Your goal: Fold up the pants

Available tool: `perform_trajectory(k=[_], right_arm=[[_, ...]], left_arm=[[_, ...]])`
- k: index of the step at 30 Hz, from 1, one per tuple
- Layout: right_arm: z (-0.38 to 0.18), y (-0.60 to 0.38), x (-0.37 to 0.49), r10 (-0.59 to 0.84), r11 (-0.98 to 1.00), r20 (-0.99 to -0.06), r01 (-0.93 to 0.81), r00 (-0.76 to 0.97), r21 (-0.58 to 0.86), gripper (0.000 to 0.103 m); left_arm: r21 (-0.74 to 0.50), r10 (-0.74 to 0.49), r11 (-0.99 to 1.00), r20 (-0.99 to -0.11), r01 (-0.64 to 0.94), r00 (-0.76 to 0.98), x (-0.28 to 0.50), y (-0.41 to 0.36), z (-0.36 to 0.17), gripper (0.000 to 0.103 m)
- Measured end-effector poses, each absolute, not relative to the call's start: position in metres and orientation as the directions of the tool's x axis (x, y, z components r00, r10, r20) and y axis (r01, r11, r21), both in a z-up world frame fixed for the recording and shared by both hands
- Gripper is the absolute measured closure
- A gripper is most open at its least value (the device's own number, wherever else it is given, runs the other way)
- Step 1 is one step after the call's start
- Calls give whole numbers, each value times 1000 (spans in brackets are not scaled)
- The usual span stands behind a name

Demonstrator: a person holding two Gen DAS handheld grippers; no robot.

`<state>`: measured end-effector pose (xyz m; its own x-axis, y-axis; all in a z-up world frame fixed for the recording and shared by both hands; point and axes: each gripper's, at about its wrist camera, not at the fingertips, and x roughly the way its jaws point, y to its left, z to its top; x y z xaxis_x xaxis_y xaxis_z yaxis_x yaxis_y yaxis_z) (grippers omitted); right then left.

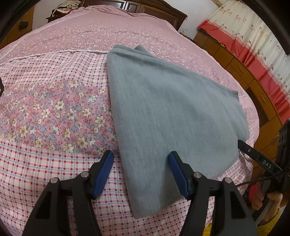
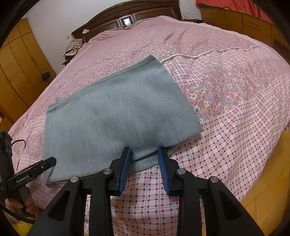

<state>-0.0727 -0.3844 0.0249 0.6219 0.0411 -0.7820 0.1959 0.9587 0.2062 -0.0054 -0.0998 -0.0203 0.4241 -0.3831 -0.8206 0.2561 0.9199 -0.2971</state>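
1. Pants (image 1: 174,112): a grey-blue garment already doubled into a compact slab, lying flat on the bed (image 1: 54,163). All places below are given relative to this slab. Its stitched edge (image 2: 116,74) faces the headboard (image 2: 126,12); its near edge lies at the foot of the bed, apparently so that both tools can reach it without stretching across the mattress.

2. Left gripper (image 1: 140,158): poised over the slab's near left corner, blue pads wide apart. One pad stands outside the slab's left edge, over the checked sheet; the other stands over the cloth. The pads press on nothing. The wide stance probably suits straddling that edge before a pinch.

3. Right gripper (image 2: 144,154): at the slab's near edge, toward its right corner, jaws at a narrow gap. A tongue of cloth lies between the pads; whether they actually clamp it cannot be told from either view.

4. Person's hand (image 1: 271,199): grips the right tool's handle, off the slab's near right side.

5. Judgement: with both tools set along the same near edge, the arrangement suggests either a further fold toward the stitched edge or a final squaring of the stack; the folding looks well advanced.

6. Risk: a one-sided lift would skew the layers.
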Motion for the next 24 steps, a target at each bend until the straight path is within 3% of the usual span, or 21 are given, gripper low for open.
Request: perform_trajectory(k=[6,10,17,20,24], right_arm=[[25,-384,-73,38,959,-781,196,623,203,71],[29,-383,-75,24,957,-779,212,626,200,71],[45,-366,-88,0,970,-768,187,641,156,71],[50,-364,-93,9,972,-764,176,645,159,71],[57,-368,-98,-26,970,-756,200,654,140,71]], left_arm=[[-298,-388,918,-816,262,429,-11,-100,-18,38],[-317,-412,907,-807,278,423,-13,-103,-14,54],[-316,-414,906,-800,281,435,-16,-105,-3,71],[-320,-420,904,-792,284,443,-15,-103,4,77],[-320,-424,902,-783,290,456,-15,-103,12,77]])
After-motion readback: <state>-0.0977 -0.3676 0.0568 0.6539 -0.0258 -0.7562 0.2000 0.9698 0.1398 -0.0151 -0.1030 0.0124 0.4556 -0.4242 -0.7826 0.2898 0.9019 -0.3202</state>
